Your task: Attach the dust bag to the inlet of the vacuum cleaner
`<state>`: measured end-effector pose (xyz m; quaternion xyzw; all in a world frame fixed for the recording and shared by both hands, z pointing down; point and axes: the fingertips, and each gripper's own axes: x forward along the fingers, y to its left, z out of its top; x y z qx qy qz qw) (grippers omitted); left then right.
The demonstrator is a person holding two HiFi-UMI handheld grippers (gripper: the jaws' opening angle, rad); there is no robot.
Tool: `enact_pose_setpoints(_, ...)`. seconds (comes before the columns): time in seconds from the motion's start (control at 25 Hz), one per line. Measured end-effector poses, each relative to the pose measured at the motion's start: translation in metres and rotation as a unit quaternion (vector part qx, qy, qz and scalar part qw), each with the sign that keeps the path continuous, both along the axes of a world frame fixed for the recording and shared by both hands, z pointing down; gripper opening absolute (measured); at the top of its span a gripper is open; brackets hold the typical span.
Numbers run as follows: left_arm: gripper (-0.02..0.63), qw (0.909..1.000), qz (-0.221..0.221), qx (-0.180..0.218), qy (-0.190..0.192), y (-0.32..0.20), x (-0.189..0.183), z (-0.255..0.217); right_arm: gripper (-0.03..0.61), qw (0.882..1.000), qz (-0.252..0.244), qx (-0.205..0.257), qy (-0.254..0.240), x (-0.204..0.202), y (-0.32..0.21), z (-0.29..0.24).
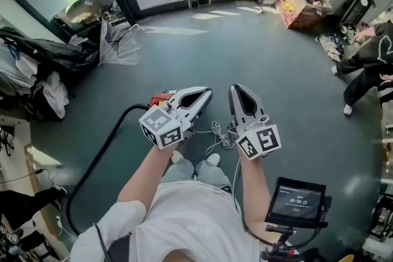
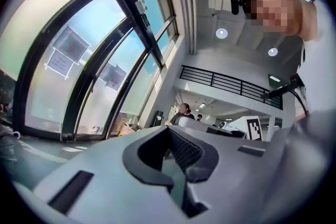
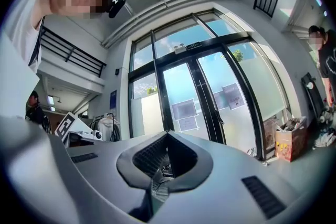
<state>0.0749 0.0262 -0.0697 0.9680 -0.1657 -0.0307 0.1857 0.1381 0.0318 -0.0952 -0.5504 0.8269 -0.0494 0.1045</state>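
In the head view I hold both grippers up at chest height, pointing level toward the glass doors. The left gripper is shut with nothing in it; its own view shows the jaws meeting in front of windows and a balcony. The right gripper is shut and empty too, and its jaws meet in front of the doors. On the floor below, an orange and black vacuum cleaner is mostly hidden behind the left gripper. Its black hose curves off to the lower left. I cannot make out a dust bag.
A white cord lies by my shoes. A clear plastic bag and dark bags and clothes lie at the left. A cardboard box and a person are at the right. A small screen sits lower right.
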Motion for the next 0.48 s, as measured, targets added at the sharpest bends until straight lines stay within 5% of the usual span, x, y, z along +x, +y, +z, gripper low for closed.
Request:
enact_pose_setpoints(0.24,0.006,0.9985,0.031,0.029,0.033,0.025,0.003,-0.053,0.008,1.0,0.011,0.018,-0.004,-0.001,0.022,-0.046)
enact_pose_setpoints(0.48,0.006,0.9978,0.005,0.067,0.006,0.018,-0.004,-0.069,0.008,0.999,0.005,0.04,0.01,-0.017,0.021,-0.068)
